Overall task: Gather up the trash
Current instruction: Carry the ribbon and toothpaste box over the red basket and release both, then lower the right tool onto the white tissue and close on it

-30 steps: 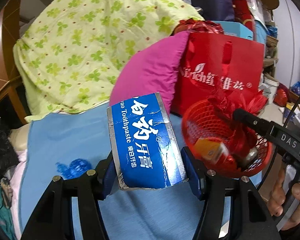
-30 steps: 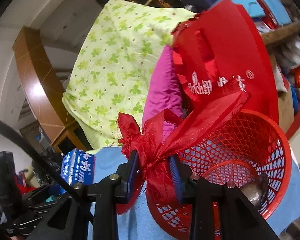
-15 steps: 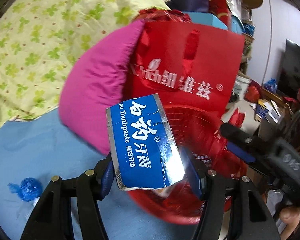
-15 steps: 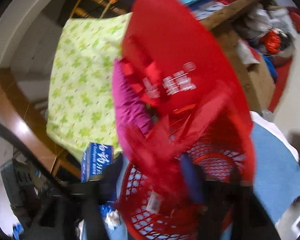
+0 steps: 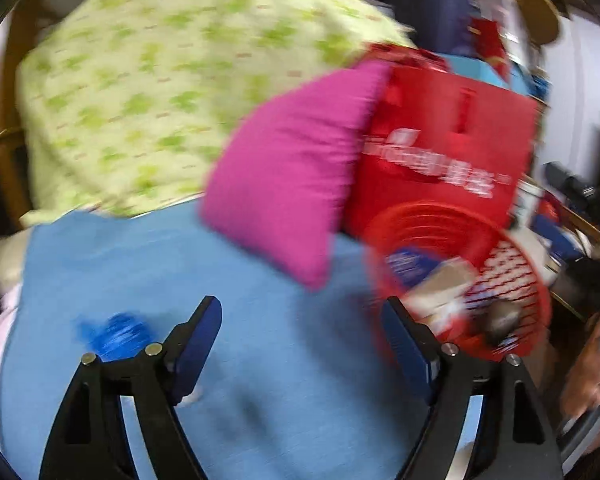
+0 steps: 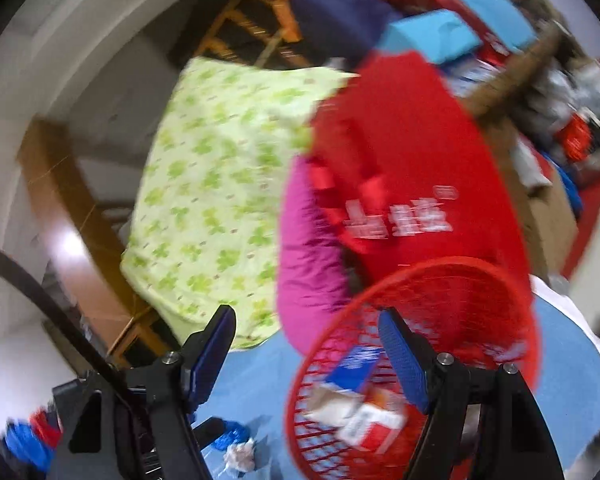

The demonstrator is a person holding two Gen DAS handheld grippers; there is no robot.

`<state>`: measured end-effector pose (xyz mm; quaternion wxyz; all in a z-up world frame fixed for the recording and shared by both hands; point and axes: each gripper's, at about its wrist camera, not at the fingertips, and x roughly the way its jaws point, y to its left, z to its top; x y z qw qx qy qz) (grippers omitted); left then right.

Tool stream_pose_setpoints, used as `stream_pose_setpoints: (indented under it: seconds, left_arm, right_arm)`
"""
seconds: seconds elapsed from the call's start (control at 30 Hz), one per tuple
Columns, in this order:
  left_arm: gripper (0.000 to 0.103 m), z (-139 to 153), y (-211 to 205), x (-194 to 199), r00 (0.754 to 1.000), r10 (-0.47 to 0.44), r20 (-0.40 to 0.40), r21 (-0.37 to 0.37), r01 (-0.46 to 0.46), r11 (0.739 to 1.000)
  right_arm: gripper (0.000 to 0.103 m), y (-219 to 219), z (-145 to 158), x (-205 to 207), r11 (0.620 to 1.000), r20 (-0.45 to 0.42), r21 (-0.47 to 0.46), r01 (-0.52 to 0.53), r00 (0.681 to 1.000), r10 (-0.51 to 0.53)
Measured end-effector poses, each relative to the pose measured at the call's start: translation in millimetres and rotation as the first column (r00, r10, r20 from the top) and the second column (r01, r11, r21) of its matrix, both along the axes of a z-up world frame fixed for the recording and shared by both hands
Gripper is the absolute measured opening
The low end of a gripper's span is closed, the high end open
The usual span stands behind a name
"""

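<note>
The left tongs (image 5: 300, 344) pointed downward over a blue cloth (image 5: 260, 360), the jaws opening wide with nothing between them; only bare cloth showed in the gap. Part of a hand (image 5: 588, 376) was visible at the right edge of that view. The right tongs (image 6: 306, 352) were held about level, jaws wide apart and gripping nothing, the right finger standing in front of the rim of the red basket (image 6: 500, 280).

To the left of the left tongs, a crumpled blue wrapper (image 5: 112, 336) lay on the cloth. In the right wrist view a crumpled white paper wad (image 6: 240, 456) lay on the cloth below and between the fingers.

The basket (image 5: 452, 224) sat to the right of the left tongs and held a blue box (image 5: 408, 264) and other packaging; its printing was too blurred to read. From the right wrist view the basket also held a red-and-white pack (image 6: 376, 428).

Beyond the basket stood a red bag (image 6: 420, 160) bearing white characters, blurred beyond reading. A magenta cushion (image 5: 284, 176) leaned beside the bag, ahead of the left tongs. Farthest, a green clover-print quilt (image 5: 160, 80) lay heaped behind.
</note>
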<state>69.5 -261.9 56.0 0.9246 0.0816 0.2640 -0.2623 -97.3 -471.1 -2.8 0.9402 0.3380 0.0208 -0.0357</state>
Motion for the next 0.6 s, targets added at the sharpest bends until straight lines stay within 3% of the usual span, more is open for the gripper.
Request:
stream_pose_setpoints:
  seconds: [0.07,0.17,0.33,0.4,0.5,0.6]
  left_arm:
    - [0.083,-6,40,4,0.992,0.123,0.008,0.026,-0.124,0.992]
    - [0.083,-14,102,8,0.960,0.278,0.036,0.043,-0.279,0.959]
    - [0.084,-32,195,21,0.862,0.506,0.029,0.027,-0.507,0.862]
    - [0.084,-43,214,26,0.837,0.547,0.019,0.022,-0.547,0.837]
    - [0.084,-65,230,34,0.828,0.560,-0.030,0.027,-0.559,0.828]
    - [0.084,-80,231,43,0.842,0.529,-0.107,0.015,-0.530,0.848]
  right_arm:
    - [0.078,25,6,11,0.997,0.010,-0.050,-0.057,0.998,0.057]
    - [0.077,66,10,31,0.981,-0.007,-0.126,-0.148,0.989,0.149]
    - [0.077,126,-2,73,0.941,-0.116,-0.183,-0.286,0.956,0.268]
    - [0.077,145,-10,89,0.927,-0.174,-0.199,-0.319,0.942,0.286]
    - [0.077,168,-28,118,0.908,-0.283,-0.191,-0.374,0.906,0.314]
    - [0.076,186,-52,148,0.892,-0.401,-0.167,-0.420,0.855,0.328]
